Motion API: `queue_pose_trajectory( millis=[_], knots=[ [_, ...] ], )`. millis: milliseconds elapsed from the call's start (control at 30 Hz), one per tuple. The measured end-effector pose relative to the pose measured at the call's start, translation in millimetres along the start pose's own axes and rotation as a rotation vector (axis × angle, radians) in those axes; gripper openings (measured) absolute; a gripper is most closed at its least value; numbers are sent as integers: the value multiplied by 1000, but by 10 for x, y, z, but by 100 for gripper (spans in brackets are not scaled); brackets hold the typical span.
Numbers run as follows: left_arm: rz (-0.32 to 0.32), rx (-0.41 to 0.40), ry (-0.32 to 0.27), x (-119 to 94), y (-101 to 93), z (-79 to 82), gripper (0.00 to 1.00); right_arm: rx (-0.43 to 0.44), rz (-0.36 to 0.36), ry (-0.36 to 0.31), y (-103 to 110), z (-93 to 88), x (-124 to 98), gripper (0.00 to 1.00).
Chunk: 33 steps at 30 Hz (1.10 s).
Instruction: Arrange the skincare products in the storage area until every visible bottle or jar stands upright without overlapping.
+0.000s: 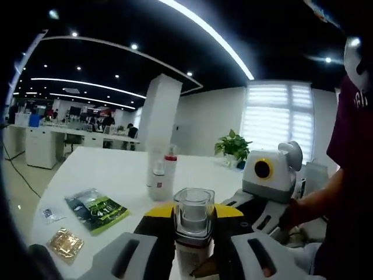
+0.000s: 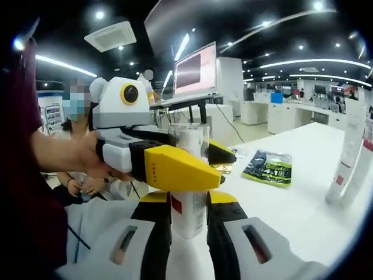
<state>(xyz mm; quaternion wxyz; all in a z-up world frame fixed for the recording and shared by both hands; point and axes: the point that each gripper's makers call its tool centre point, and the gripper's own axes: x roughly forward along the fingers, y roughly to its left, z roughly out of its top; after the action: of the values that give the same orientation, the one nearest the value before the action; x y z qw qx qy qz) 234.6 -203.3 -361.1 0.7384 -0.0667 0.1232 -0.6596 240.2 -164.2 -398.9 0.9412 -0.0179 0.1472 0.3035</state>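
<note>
A white bottle with a red label [image 2: 189,219] and a clear cap [image 1: 193,211] is held up above the white table [image 1: 116,169]. My left gripper [image 1: 193,217] is shut on it at the cap, yellow jaw tips on both sides. In the right gripper view the left gripper [image 2: 175,166] reaches in from the left across the bottle's upper part. My right gripper [image 2: 189,213] is shut on the bottle's lower body, and its white housing [image 1: 268,175] enters the left gripper view from the right. Two more bottles [image 1: 163,175] stand upright side by side on the table.
A green sachet pack [image 1: 96,210] [image 2: 268,168], a gold sachet [image 1: 64,244] and a small clear packet [image 1: 51,214] lie flat on the table. Two white tubes [image 2: 352,157] stand at the right edge. A potted plant [image 1: 233,146] is at the far side. A person sits behind the grippers.
</note>
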Motion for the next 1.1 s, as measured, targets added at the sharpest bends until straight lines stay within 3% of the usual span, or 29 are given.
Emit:
queue_pose_trajectory(
  millis=[167,300,533,667,1100],
  knots=[
    [81,-75,-11,-8,113,-21,27,22,-62,8,-92,-31,24,20],
    [142,-90,-55,-94,203,-10,45,36,-101,2,-210,-63,-26,20],
    [278,-110,-96,-325,373,-147,56,98,-236,-48,-667,-24,-269,21],
    [303,-115,-108,-367,370,-203,67,114,-280,-62,-824,-16,-369,21],
    [342,-106,-129,-530,384,-173,66,137,-531,-111,-1613,-77,-788,21]
  ],
)
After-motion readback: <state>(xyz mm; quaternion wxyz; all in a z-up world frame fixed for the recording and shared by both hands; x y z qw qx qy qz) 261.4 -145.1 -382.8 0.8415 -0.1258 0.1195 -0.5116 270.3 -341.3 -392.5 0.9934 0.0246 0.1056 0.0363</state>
